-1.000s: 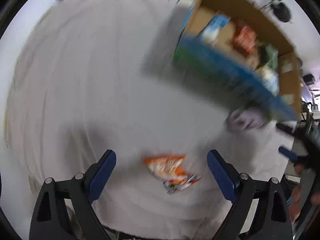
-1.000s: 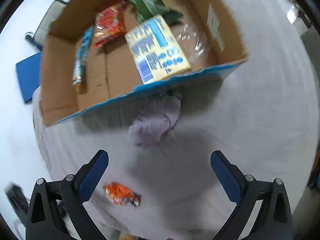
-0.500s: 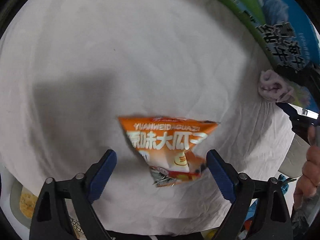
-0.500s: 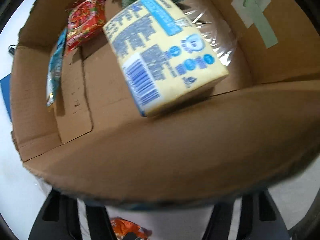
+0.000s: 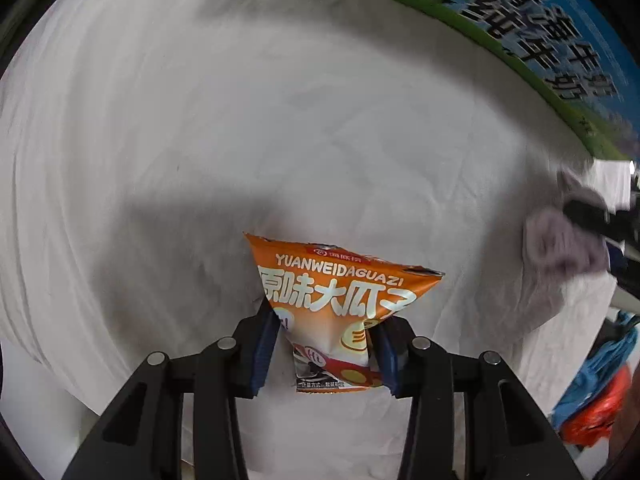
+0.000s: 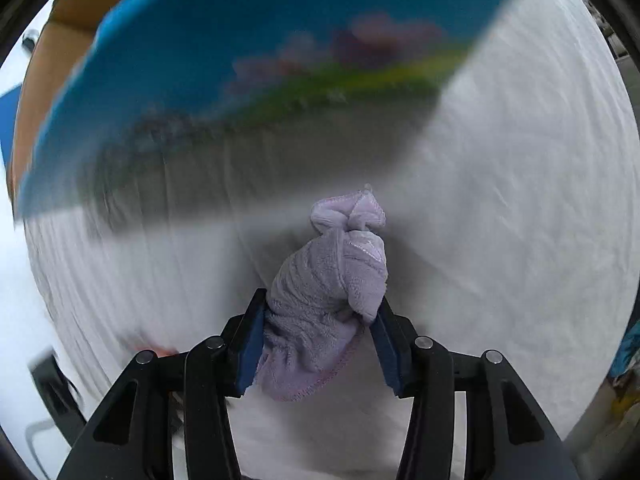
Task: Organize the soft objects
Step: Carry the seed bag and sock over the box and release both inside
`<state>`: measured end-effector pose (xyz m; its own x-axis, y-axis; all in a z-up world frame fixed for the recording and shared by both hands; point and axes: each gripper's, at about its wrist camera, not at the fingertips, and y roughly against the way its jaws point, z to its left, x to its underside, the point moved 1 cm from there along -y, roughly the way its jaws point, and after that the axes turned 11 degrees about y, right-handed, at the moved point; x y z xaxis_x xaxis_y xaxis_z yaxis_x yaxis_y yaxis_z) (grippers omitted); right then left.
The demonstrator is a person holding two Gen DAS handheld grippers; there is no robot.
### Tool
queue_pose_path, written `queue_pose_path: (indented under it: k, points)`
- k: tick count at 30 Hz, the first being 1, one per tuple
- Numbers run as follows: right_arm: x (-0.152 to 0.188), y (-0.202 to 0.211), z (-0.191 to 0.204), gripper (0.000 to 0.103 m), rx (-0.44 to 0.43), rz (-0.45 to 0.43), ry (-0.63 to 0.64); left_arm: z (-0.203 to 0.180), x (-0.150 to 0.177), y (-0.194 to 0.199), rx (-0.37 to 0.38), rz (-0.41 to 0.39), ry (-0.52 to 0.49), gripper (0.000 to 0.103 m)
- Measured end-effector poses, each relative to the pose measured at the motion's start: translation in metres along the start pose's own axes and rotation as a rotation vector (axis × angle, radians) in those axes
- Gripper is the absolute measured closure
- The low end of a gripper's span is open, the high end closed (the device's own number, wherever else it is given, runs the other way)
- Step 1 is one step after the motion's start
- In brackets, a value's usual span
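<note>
Under both of your tools lies the white cloth (image 5: 280, 140) that covers the table, wrinkled and shaded where the tools and their loads block the light; it also fills the lower and right parts of the right wrist view (image 6: 520, 220). Next in size is the cardboard box (image 6: 260, 60), whose blue and green printed outer wall stands just beyond your right tool and is blurred there; its brown inner wall shows at the upper left of that view. In the left wrist view the same box (image 5: 540, 40) crosses the upper right corner, with dark Chinese characters on its blue and green side. Your left gripper (image 5: 326, 344) is clenched on the orange snack packet (image 5: 340, 304), its blue pads pressing the packet's lower half from both sides while the wider top edge, printed YUANWEIDAGUAZI, fans out above the fingers over the cloth. Whether the packet's bottom still touches the cloth, you cannot tell from here. Your right gripper (image 6: 318, 344) is squeezed around the lilac towel (image 6: 328, 292), which is bunched into a lump between the blue pads, with a knotted tip pointing toward the box and a stitched hem hanging below the fingers. From the left wrist view that towel (image 5: 560, 240) appears blurred at the right edge, near the box's lower corner, with the dark right tool against it.
</note>
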<state>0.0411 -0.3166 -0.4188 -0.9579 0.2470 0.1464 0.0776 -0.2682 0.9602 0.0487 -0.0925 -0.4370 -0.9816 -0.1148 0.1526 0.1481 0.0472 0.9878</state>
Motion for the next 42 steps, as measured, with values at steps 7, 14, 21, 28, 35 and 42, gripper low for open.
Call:
queue_pose_path:
  k: [7, 14, 21, 28, 35, 42]
  points:
    - [0.036, -0.009, -0.015, 0.043, 0.047, 0.051, 0.049, -0.039, 0.013, -0.002, -0.053, -0.043, -0.084, 0.062]
    - [0.053, -0.019, -0.034, 0.044, -0.003, 0.082, -0.016, -0.060, 0.018, -0.018, -0.063, -0.010, -0.106, 0.054]
    - [0.054, -0.009, -0.026, 0.069, 0.018, 0.060, 0.031, -0.062, 0.026, -0.007, -0.042, -0.032, -0.108, 0.064]
    - [0.071, 0.036, 0.007, 0.069, 0.025, -0.028, 0.159, -0.061, 0.041, 0.057, 0.011, -0.144, -0.133, 0.064]
    - [0.052, 0.123, 0.036, 0.069, 0.013, -0.188, 0.262, -0.074, 0.029, 0.156, 0.065, -0.312, -0.173, 0.064]
    - [0.007, 0.202, 0.079, 0.069, 0.054, -0.336, 0.313, -0.083, -0.026, 0.240, 0.083, -0.469, -0.214, 0.064]
